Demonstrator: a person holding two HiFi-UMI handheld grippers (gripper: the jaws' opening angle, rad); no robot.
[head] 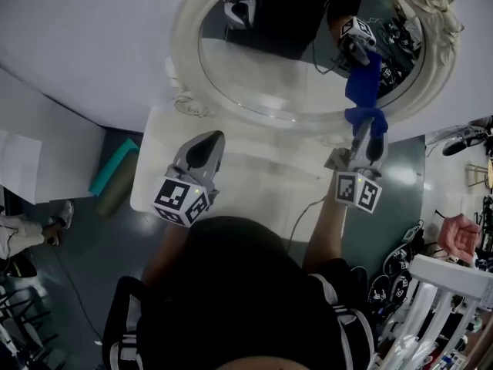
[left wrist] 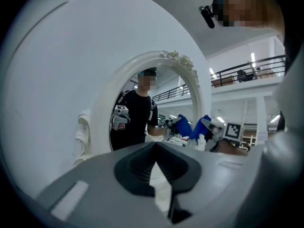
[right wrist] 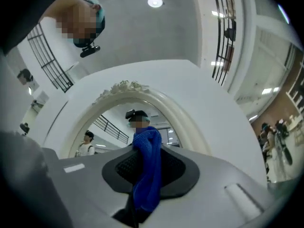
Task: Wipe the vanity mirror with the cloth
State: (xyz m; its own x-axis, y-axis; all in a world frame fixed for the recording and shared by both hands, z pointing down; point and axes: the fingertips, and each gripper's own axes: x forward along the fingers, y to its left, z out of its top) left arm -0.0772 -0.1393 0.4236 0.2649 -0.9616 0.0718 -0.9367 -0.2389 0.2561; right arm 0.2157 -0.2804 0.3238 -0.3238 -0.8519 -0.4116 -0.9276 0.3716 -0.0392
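Observation:
The oval vanity mirror in its ornate white frame stands at the back of a white table. My right gripper is shut on a blue cloth, and the cloth touches the glass at its lower right, just above the rim. The cloth's reflection shows above it. In the right gripper view the cloth hangs out between the jaws before the mirror frame. My left gripper hovers over the table's left part, shut and holding nothing, pointing at the mirror.
A teal roll lies on the floor left of the table. A white rack and a person's hand are at the lower right. A cable runs over the table's front edge.

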